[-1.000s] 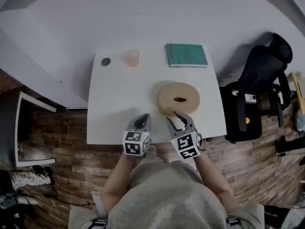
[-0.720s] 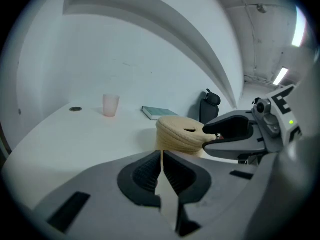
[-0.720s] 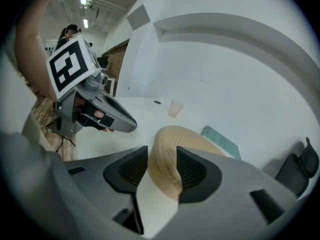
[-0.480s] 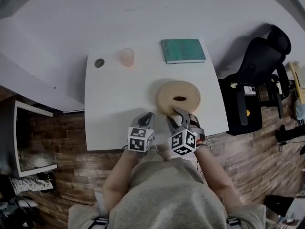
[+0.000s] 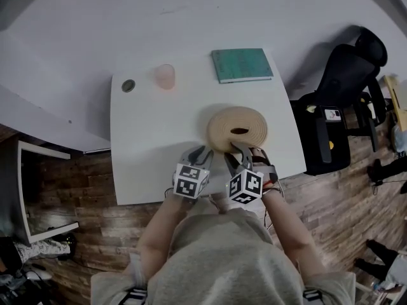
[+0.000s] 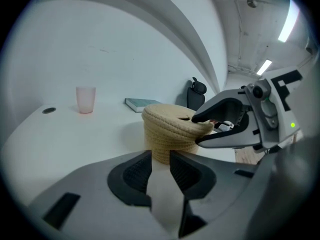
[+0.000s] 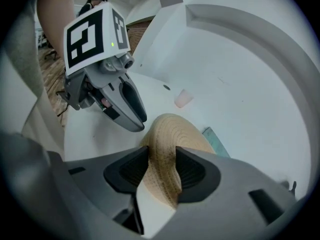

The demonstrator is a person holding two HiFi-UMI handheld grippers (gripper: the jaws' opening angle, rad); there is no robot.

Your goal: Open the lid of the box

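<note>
Fingers (image 7: 125, 171) of right gripper (image 7: 162, 163) clamp the lid (image 7: 174, 131), hiding its rim.

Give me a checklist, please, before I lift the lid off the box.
1. Lid rim between the right gripper fingers: ok, pads on both sides.
2. Left gripper steadying the box: not ok, it is open and short of the box.
3. Lid on the box: ok.
4. Cup and book apart from the box: ok.
5. Grip firm enough to lift: cannot tell.
</note>
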